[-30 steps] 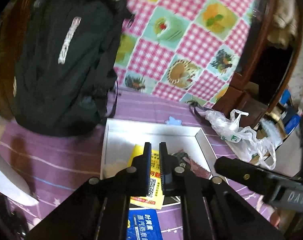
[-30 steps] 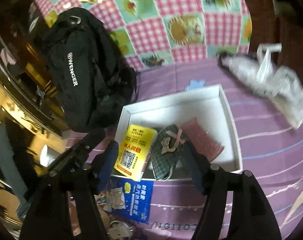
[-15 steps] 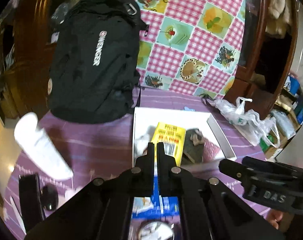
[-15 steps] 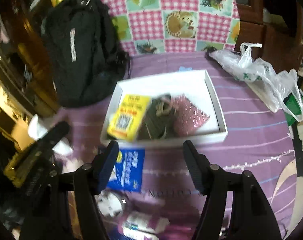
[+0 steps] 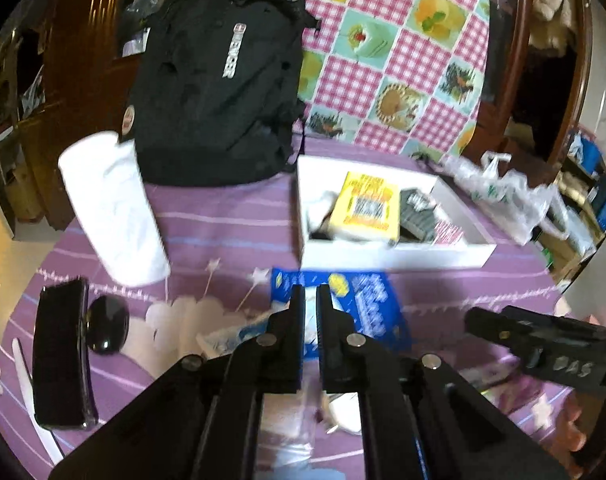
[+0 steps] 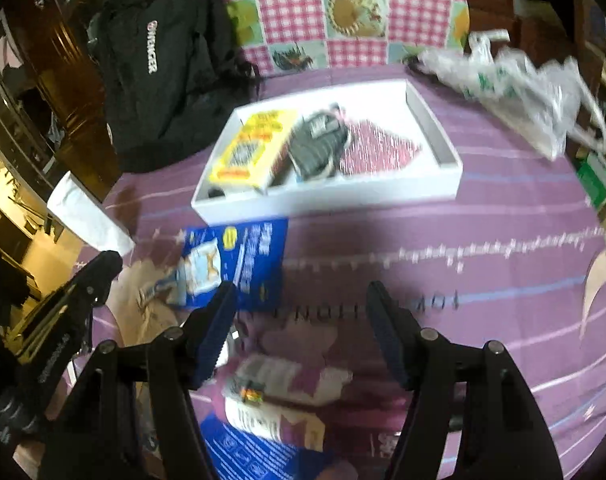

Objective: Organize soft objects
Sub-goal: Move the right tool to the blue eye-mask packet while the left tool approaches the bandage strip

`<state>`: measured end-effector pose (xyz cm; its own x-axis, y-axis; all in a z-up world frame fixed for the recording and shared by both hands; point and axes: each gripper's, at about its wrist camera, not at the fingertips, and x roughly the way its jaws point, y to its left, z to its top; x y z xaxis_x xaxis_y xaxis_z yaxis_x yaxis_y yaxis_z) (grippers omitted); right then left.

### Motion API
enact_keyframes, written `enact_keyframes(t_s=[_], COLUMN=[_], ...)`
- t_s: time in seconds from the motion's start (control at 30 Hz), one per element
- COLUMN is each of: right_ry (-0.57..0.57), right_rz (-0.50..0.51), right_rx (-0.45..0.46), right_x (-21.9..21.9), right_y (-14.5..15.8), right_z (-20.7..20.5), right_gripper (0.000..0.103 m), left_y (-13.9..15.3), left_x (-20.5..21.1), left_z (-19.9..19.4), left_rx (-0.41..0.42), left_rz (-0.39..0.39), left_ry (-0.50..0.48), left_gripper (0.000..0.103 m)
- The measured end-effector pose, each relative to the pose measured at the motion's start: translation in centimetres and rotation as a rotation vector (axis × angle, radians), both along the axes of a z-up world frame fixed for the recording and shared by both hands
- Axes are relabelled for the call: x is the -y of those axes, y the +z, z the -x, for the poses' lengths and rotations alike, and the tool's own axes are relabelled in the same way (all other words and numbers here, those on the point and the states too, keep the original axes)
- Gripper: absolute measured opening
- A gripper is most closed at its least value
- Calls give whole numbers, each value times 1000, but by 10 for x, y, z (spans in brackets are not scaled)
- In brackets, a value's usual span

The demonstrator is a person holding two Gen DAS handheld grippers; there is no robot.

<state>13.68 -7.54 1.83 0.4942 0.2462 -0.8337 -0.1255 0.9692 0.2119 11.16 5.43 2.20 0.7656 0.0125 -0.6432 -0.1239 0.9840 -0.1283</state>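
Note:
A white box (image 6: pixel 443 188) (image 5: pixel 391 258) on the purple cloth holds a yellow packet (image 6: pixel 253 148) (image 5: pixel 365 206), a dark plaid item (image 6: pixel 317 148) (image 5: pixel 417 216) and a pink sparkly pad (image 6: pixel 377 152). A blue packet (image 6: pixel 239 264) (image 5: pixel 367 312) lies in front of the box. My left gripper (image 5: pixel 310 294) is nearly shut and empty, over the blue packet. My right gripper (image 6: pixel 301 294) is open and empty, above the cloth; a white and pink packet (image 6: pixel 287 376) lies below it.
A black backpack (image 5: pixel 219 76) (image 6: pixel 163 64) leans at the back left. A white cloth roll (image 5: pixel 115 208), a black case (image 5: pixel 61 360) and a round black object (image 5: pixel 107 324) lie left. A crumpled plastic bag (image 6: pixel 515 88) (image 5: pixel 507 196) sits right. More blue packaging (image 6: pixel 239 456) lies near.
Both grippers have pulled back from the box toward me, so more of the near cloth and its packets shows. The box's contents have not moved.

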Motion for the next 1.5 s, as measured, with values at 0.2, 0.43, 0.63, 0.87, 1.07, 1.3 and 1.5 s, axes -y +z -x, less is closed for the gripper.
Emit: enact_keyframes(t_s=[0.2,0.43,0.63,0.87,1.07,1.3,1.5], right_ry=[3,54,77,132,149,198,208], right_rz=[-107,-99,-34,75,131,72,64], right_rx=[-60,-11,-39,-155,-210,-223,-207], right_x=[11,6,-3,-31,-47,-51,-51], right_y=[-20,-17,-19,-33,-45,-48,-49], right_z=[-3,7,6,-10,-21,-22,-20], right_gripper=[67,67,67,67,68,75,75], left_y=[-26,-32,-35,-37,-48,-48,-48], left_x=[-17,-24,-25,-40,-47,-39,-36], left_z=[0,1,-1,-3,-8,-9,-9], left_rx=[-68,-90,-103,-120,-184,-185,-183], left_rz=[48,156,105,126,197,149,123], left_ry=[37,30,77,128,115,87,73], left_gripper=[4,51,51,52,52,52,52])
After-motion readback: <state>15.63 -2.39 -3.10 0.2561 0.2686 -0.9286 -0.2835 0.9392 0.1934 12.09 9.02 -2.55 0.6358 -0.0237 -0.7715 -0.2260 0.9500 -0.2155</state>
